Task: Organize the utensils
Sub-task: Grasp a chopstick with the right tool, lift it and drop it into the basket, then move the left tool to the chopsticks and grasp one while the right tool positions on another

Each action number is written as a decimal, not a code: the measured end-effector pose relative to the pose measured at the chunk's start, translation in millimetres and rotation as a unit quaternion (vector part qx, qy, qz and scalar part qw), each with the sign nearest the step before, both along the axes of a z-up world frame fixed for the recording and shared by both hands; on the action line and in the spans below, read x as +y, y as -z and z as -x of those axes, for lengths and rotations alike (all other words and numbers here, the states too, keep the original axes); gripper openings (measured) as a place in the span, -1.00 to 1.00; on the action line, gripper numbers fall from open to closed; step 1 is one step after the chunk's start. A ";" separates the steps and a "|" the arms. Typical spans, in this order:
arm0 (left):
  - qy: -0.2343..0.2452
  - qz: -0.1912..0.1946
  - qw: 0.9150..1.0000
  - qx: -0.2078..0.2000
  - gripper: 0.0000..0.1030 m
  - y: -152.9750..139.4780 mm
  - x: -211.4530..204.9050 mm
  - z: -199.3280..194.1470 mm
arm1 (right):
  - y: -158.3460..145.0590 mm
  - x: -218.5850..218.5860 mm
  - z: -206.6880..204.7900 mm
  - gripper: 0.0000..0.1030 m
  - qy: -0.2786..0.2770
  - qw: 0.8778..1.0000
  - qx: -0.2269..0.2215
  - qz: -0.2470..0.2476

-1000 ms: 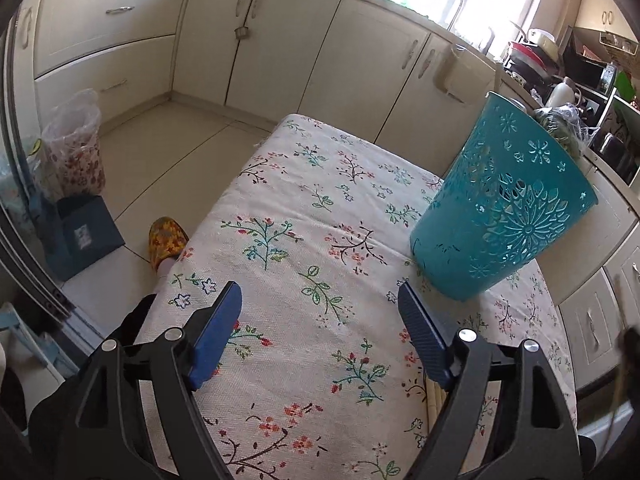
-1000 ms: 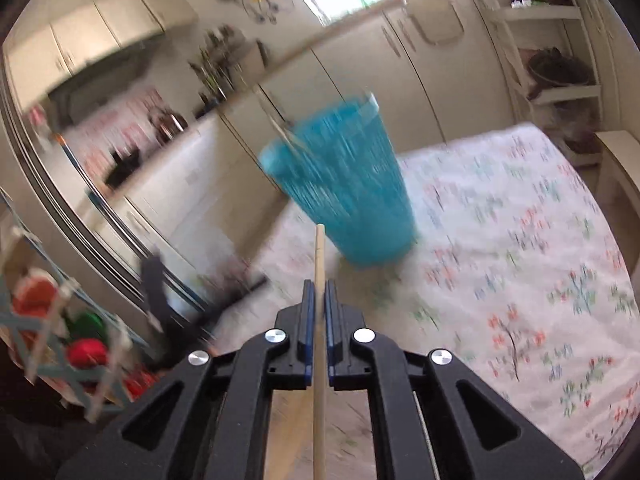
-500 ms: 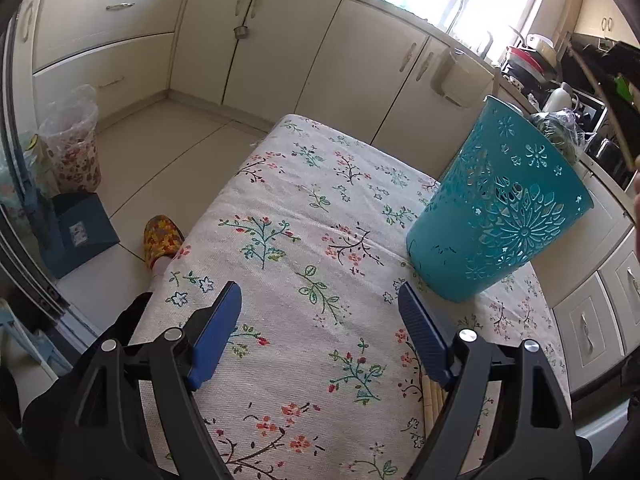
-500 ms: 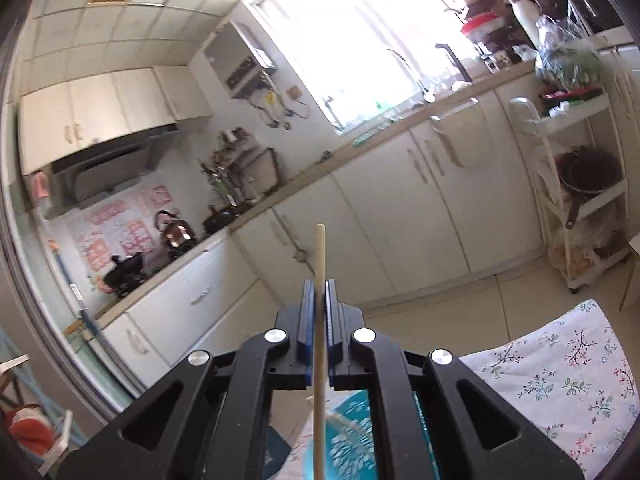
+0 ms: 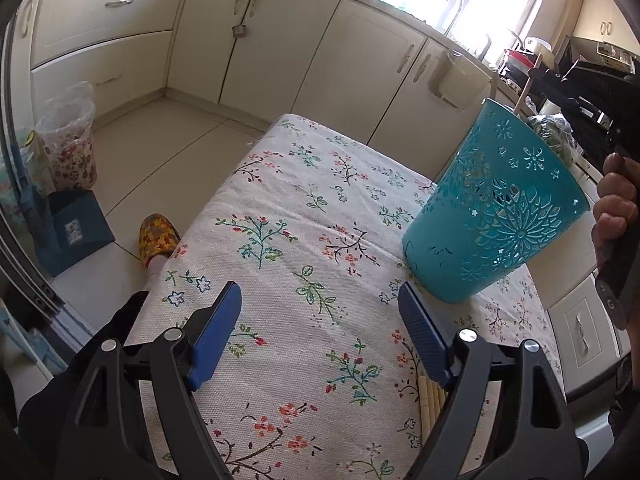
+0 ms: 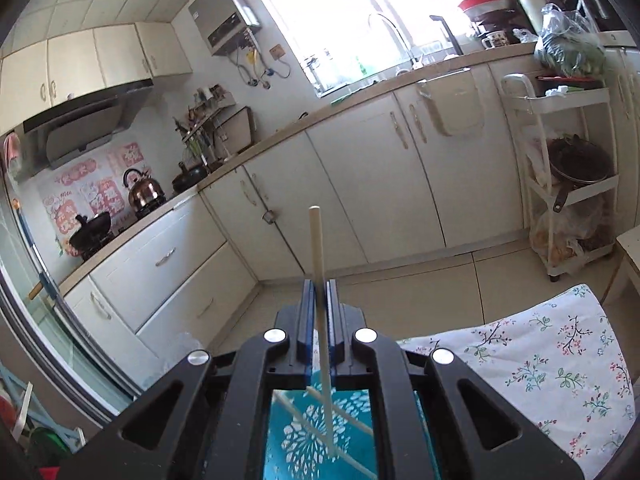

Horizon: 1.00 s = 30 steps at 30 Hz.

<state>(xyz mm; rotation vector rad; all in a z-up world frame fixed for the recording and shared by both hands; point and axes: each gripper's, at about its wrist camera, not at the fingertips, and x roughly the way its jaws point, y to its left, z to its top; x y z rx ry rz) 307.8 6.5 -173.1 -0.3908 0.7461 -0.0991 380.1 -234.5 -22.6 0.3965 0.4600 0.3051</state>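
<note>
A teal perforated basket (image 5: 496, 216) stands on the floral tablecloth (image 5: 312, 240). My right gripper (image 6: 318, 292) is shut on a wooden chopstick (image 6: 316, 240) held upright over the basket (image 6: 316, 432); its lower end reaches down inside, where other chopsticks (image 6: 356, 428) lie. The chopstick's top (image 5: 524, 92) shows above the basket rim in the left wrist view. My left gripper (image 5: 320, 336) is open and empty, low over the cloth in front of the basket. More chopsticks (image 5: 430, 396) lie on the cloth by its right finger.
The hand holding the right gripper (image 5: 614, 216) is just right of the basket. Kitchen cabinets (image 5: 320, 48) run behind the table. A slippered foot (image 5: 158, 236), a box (image 5: 76, 232) and a bag (image 5: 70, 140) are on the floor to the left.
My right gripper swung up from facing the basket to above it, bringing the chopstick upright with its lower end inside. The left gripper stayed almost still.
</note>
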 end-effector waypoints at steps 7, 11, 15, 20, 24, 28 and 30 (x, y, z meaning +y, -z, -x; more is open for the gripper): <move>-0.006 0.002 1.000 0.002 0.50 0.3 0.9 0.3 | -6.9 -10.6 52.4 -0.59 -0.009 1.000 -0.025 0.010; -0.008 0.002 1.000 0.004 0.52 0.8 2.0 -0.4 | -4.3 -18.5 105.8 -0.50 -0.005 0.999 -0.040 0.021; -0.011 0.000 1.000 0.003 0.53 0.6 2.4 0.0 | 32.9 -14.6 149.3 -0.50 -0.012 0.999 0.009 0.051; -0.020 0.002 1.000 -0.001 0.55 -0.6 5.6 2.7 | 103.5 -3.8 181.6 -0.51 -0.026 0.991 0.114 0.064; -0.028 0.001 1.000 -0.004 0.56 -1.7 7.6 4.6 | 138.7 14.3 183.4 -0.51 -0.049 0.980 0.176 0.082; -0.036 0.001 0.999 -0.008 0.58 -3.8 10.5 8.4 | 143.1 32.9 172.5 -0.54 -0.063 0.973 0.190 0.112; -0.038 0.001 0.999 -0.010 0.59 -4.1 11.5 9.3 | 146.6 37.8 168.9 -0.55 -0.064 0.971 0.198 0.119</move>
